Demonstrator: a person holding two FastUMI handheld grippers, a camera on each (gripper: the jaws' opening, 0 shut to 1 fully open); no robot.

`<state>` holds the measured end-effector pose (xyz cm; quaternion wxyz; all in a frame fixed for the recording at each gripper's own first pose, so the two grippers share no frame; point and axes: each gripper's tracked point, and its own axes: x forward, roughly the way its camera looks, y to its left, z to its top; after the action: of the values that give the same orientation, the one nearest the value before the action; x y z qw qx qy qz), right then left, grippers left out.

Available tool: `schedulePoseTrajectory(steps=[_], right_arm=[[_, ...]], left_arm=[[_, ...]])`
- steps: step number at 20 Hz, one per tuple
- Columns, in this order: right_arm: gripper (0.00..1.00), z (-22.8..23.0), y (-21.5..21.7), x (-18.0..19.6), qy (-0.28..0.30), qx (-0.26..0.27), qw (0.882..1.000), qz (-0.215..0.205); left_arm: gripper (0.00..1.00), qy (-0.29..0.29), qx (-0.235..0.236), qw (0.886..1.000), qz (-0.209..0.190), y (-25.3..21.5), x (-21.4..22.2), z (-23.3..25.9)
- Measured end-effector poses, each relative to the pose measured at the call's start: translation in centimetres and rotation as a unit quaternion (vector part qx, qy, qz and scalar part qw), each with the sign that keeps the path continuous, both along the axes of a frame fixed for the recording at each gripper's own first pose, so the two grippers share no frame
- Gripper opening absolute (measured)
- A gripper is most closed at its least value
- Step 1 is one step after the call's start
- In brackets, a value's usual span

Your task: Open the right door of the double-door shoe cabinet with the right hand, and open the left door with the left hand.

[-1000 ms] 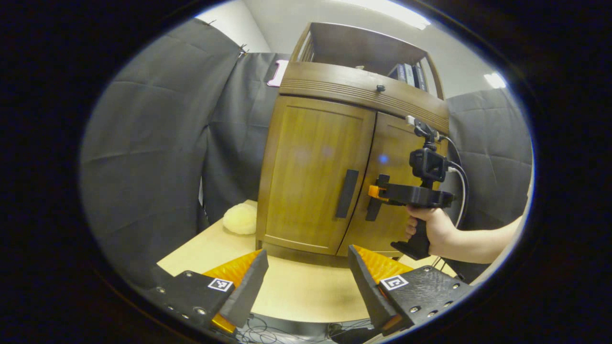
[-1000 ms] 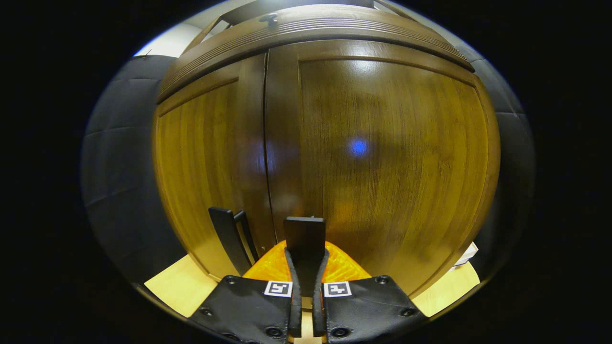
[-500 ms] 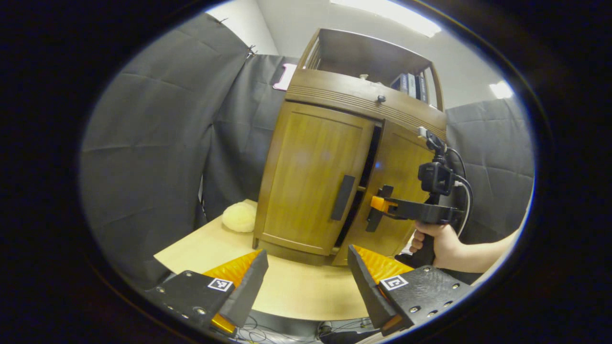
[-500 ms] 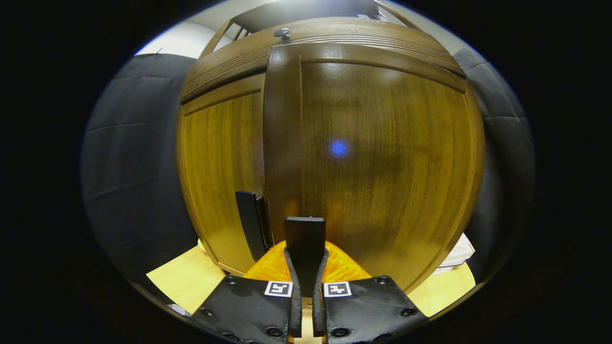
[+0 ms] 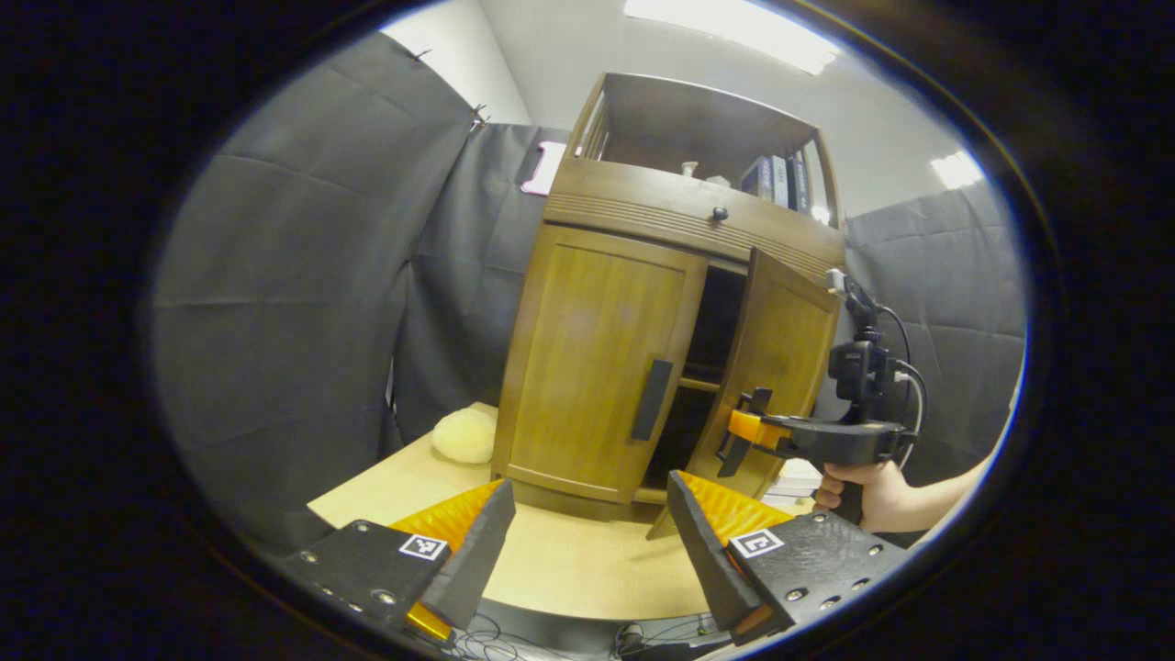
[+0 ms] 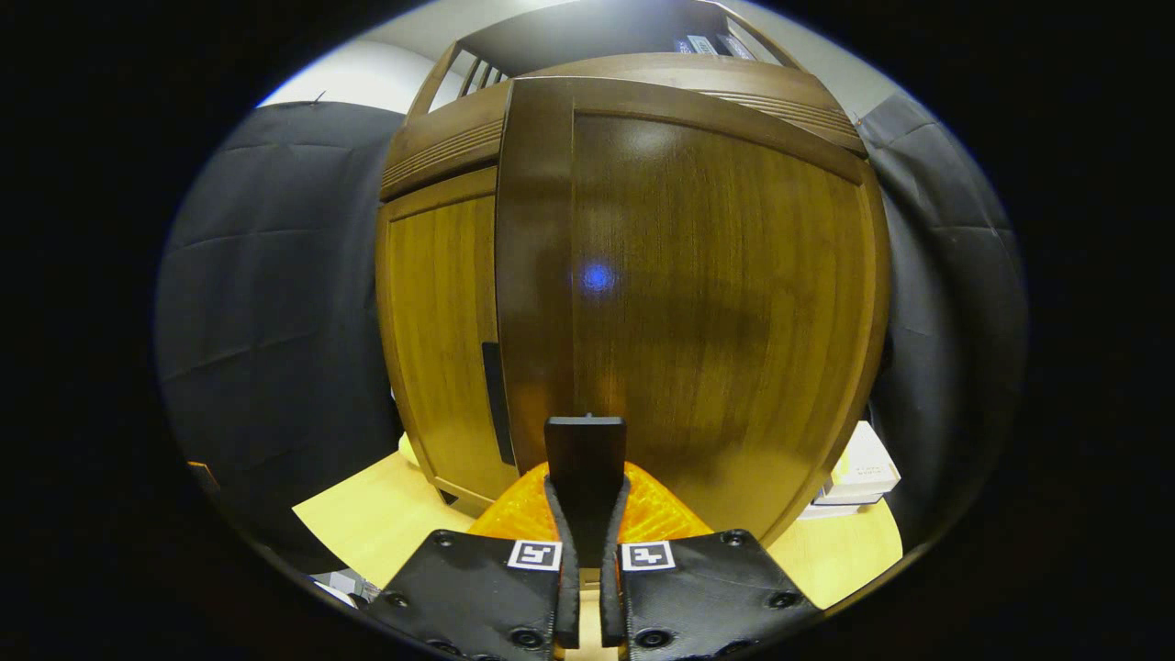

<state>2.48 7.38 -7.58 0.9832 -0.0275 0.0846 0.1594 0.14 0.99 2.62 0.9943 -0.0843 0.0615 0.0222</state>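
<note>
The brown wooden shoe cabinet [image 5: 679, 207] stands on a light table. Its left door [image 5: 597, 349] is closed, with a dark vertical handle [image 5: 652, 399]. The right door [image 5: 780, 358] is swung partly outward and shows a dark interior with a shelf. My right gripper [image 5: 745, 433], held by a hand [image 5: 867, 491], grips that door's handle. In the right gripper view the right door [image 6: 725, 303] is close ahead and my right gripper [image 6: 585, 514] is shut on its dark handle [image 6: 585, 450]. My left gripper [image 5: 587, 542] is open, low, in front of the cabinet, holding nothing.
A pale fluffy ball [image 5: 465, 434] lies on the table [image 5: 569, 565] left of the cabinet. Books [image 5: 776, 176] stand on the cabinet's upper shelf, and a small knob [image 5: 719, 213] sits on the drawer front. White boxes [image 6: 863, 468] lie right of the cabinet. Black cloth walls surround it.
The right door went from closed to partly open, pulled outward by my right gripper on its handle. The left gripper stayed open and low, shifting only slightly.
</note>
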Motion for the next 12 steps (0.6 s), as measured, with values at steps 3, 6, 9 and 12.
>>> schedulePoseTrajectory(steps=[3,6,9,12], right_arm=[[0.07,-0.2,-1.1,-1.6,0.006,-0.004,1.0,0.004],[0.1,-0.3,-2.3,-3.1,0.008,-0.004,1.0,0.006],[0.07,-0.4,-3.8,-4.5,0.006,-0.001,1.0,0.012],[0.1,-0.6,-5.4,-5.9,0.005,-0.007,1.0,0.008]], left_arm=[[0.97,-0.004,0.005,1.0,-0.021,-2.1,0.7,1.4],[0.97,-0.013,0.018,0.999,-0.043,-3.7,0.6,1.8],[0.96,-0.018,0.025,0.998,-0.057,-4.8,0.9,2.1],[0.96,-0.015,0.026,0.997,-0.066,-4.9,1.5,1.9]])
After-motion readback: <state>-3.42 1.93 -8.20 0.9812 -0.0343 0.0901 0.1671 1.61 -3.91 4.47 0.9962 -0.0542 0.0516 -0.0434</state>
